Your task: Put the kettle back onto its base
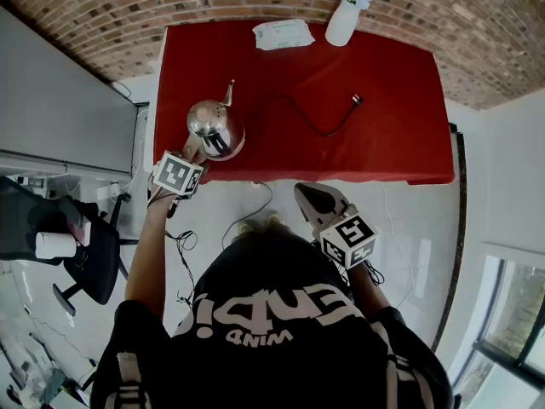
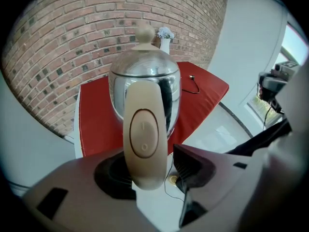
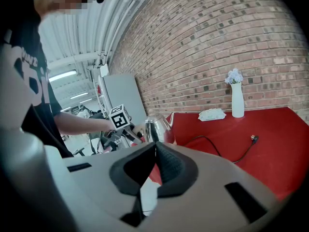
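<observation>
Your left gripper (image 1: 196,155) sits at the near-left corner of the table (image 1: 400,143). Its jaws are spread wide and released. The kettle's handle (image 2: 145,170) stands between them, with the right pad (image 2: 186,166) clear of it and a gap showing. The left pad is partly hidden behind the handle, and nothing is clamped.

The kettle (image 1: 215,129) stands upright on the red cloth, close to the table's left edge and near edge. Its line from handle to spout runs from the near edge toward the far edge, leaning slightly right. The spout (image 1: 229,90) points at the brick wall and the handle points back at you. In the left gripper view the handle's oval switch (image 2: 143,133) faces you and the lid knob (image 2: 145,34) stands straight up. I cannot tell whether the base is under the kettle, because the body and handle cover that spot.

To the right, a white packet (image 1: 283,34) lies flat at the far edge. A black cord (image 1: 311,124) curves across the middle of the table and ends in a plug (image 1: 357,100) that lies loose on the cloth. A white vase (image 1: 342,22) of pale flowers stands at the far edge, just right of the packet.

Your right gripper (image 3: 155,149) is off the table, over the floor beyond the near edge. Its jaws are clenched together on nothing, and it points toward the kettle, well apart from it.
</observation>
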`<action>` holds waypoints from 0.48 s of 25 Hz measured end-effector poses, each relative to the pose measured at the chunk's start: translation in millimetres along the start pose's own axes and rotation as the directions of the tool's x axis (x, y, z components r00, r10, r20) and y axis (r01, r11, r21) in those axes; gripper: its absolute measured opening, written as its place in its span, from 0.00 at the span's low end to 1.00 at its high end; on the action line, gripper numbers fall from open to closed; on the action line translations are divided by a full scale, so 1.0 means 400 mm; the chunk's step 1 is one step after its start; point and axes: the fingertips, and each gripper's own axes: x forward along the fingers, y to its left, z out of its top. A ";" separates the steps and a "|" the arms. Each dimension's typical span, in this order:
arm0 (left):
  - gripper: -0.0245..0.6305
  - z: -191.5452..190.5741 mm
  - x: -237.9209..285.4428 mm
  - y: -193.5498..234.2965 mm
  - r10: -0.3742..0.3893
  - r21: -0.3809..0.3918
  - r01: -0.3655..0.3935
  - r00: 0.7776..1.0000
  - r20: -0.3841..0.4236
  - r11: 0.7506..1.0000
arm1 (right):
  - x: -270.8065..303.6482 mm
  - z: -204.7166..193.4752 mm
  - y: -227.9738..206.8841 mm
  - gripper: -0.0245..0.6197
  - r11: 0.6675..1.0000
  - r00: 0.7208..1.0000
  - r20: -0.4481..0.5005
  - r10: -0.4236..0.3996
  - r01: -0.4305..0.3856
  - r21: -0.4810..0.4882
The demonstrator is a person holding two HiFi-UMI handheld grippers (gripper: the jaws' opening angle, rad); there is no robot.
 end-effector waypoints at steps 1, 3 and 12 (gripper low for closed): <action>0.38 -0.001 -0.005 0.000 0.003 0.001 -0.003 1.000 0.004 1.000 | -0.001 0.000 0.001 0.07 1.000 1.000 0.002 0.001 -0.001 -0.002; 0.38 -0.003 -0.018 -0.001 0.015 0.004 -0.015 1.000 0.011 1.000 | -0.004 -0.003 0.001 0.07 1.000 1.000 0.009 0.002 -0.002 -0.010; 0.38 -0.018 -0.108 0.005 0.077 -0.008 -0.076 0.995 0.068 0.997 | 0.011 -0.005 0.036 0.07 0.998 0.999 0.017 0.044 -0.043 -0.051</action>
